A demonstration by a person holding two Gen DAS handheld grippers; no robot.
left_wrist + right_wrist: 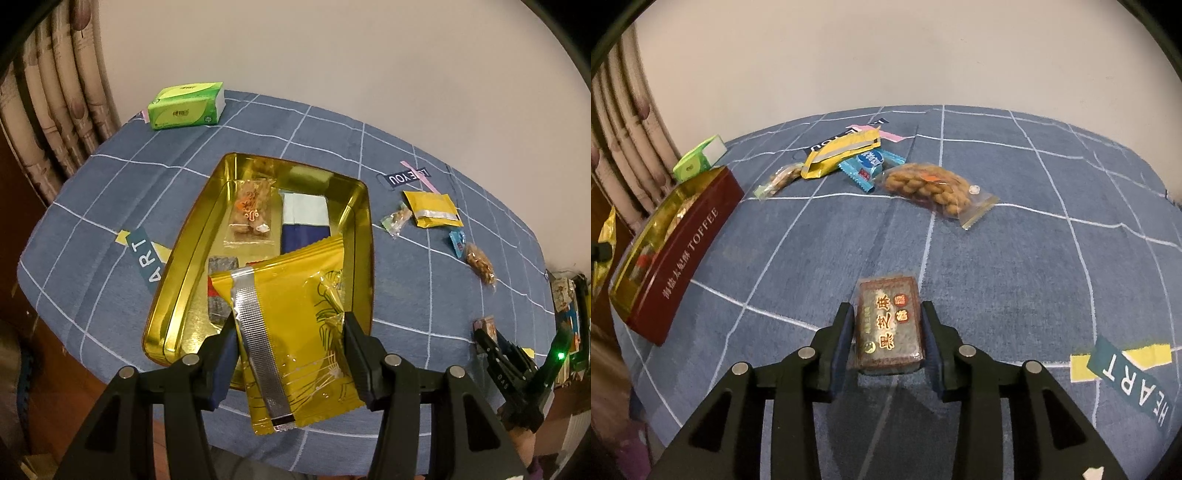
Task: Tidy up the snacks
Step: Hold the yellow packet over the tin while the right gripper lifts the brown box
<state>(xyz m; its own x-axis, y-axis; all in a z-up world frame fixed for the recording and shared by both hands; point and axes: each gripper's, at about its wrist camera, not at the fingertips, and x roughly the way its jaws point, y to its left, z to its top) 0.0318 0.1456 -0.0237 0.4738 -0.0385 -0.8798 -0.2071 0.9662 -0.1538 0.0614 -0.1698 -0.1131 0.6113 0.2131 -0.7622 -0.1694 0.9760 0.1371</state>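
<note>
Item: left gripper [291,332]. Jaws partly closed, clamped on a yellow foil snack packet [295,328] by its two sides; the packet hangs over the near end of the gold toffee tin [364,236].

Item: tin contents. A clear bag of fried snacks [251,214], a blue-and-white packet [304,221] and a dark wrapped bar [221,291] lie inside; bare floor shows along the tin's left side.

Item: right gripper [886,332]. Jaws narrow, pressed on both sides of a brown wrapped cake block [888,326], which appears to sit on or just above the blue checked tablecloth [1034,258].

Item: loose stock on the cloth. A twisted-dough bag [934,188], a blue candy wrapper [868,166], a second yellow packet [842,155] and a small clear nut bag [777,181], well apart from the tin.

Handling note, judged: lower the yellow packet flat onto free tin floor, clear of the rim, before easing the jaws apart; a drop from height may leave it propped on the wall.
</note>
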